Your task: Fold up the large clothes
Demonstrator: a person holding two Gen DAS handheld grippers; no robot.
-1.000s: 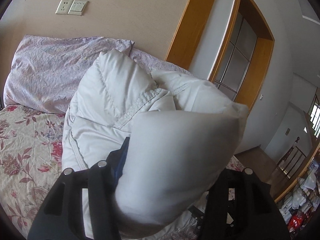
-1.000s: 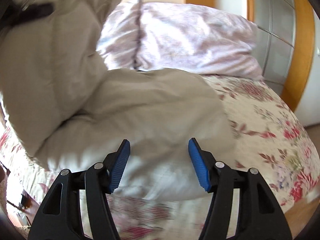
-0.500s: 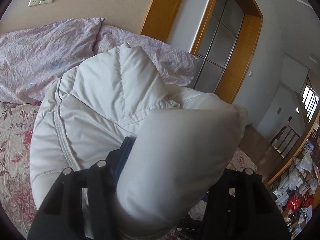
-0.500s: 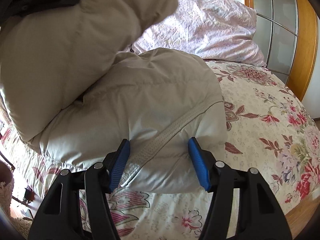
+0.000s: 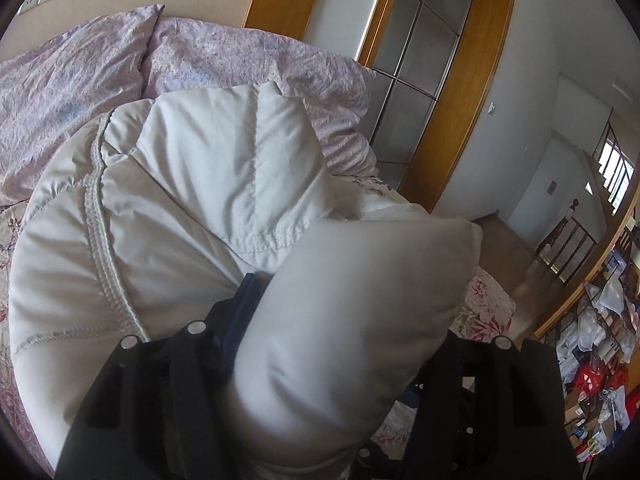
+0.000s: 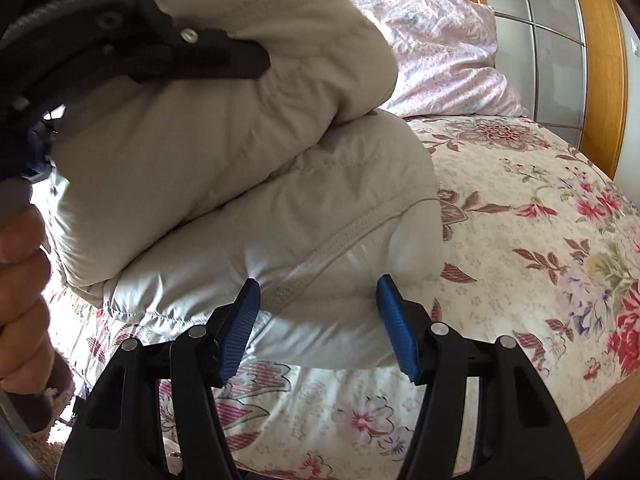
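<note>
While the left gripper (image 5: 320,320) was clamped on a puffy fold of the white jacket (image 6: 248,184) mid-frame on the bed (image 6: 540,240), the right gripper (image 6: 318,332) sat spread at its lower edge; laying the fold squarely on top looked best.

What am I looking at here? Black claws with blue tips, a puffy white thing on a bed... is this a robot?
No robot: a person holds a two-finger gripper in each hand, with a camera on each looking along its fingers. One picture comes from the left gripper, which is clamped on a fold of a white padded jacket. The other comes from the right gripper, whose blue-padded fingers stand open at the jacket's lower edge. The jacket lies on a bed with a floral bedspread, with lilac pillows behind. The person's hand shows at the edge.
</note>
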